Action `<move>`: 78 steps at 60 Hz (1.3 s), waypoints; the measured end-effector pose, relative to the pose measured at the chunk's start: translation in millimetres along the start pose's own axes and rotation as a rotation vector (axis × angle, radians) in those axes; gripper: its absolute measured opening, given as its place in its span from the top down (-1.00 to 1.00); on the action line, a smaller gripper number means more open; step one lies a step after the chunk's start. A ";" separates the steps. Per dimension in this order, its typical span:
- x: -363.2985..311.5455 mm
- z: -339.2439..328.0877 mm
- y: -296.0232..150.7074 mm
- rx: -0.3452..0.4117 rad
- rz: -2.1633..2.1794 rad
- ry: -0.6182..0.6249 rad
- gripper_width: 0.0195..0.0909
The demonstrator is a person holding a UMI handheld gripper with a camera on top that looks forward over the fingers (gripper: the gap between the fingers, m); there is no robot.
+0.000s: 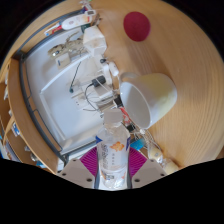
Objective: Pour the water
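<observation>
A clear plastic water bottle (113, 150) with a label sits between the magenta pads (90, 157) of my gripper (113, 165); both fingers press on its sides, so the gripper is shut on it. The bottle leans forward, its neck pointing toward a white cup (150, 98) just ahead and slightly right of the fingers, on the wooden table (190, 60). The cup's mouth faces the bottle. Whether water is flowing cannot be seen.
A white box-like tray (60, 95) with cables and small white devices lies beyond the fingers on the left. A dark red round object (136, 25) rests on the wood farther off. A small blue item (136, 146) is beside the bottle.
</observation>
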State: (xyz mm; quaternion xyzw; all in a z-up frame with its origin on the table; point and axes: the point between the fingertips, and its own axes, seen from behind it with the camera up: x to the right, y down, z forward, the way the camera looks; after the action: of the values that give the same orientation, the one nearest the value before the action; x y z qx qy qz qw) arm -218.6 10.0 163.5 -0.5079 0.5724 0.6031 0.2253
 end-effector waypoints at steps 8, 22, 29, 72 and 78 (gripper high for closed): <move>-1.1 -0.2 -6.3 0.015 0.126 0.003 0.51; 9.0 -3.1 -11.3 0.009 0.166 0.054 0.51; -0.9 -4.4 -11.0 0.028 0.087 0.044 0.51; -104.5 -71.0 -160.6 0.316 -1.852 0.414 0.41; -89.2 -70.5 -189.9 0.328 -1.875 0.461 0.41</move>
State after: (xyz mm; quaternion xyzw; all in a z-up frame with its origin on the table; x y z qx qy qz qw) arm 2.5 19.0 165.6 -0.8246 0.0436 -0.0215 0.5637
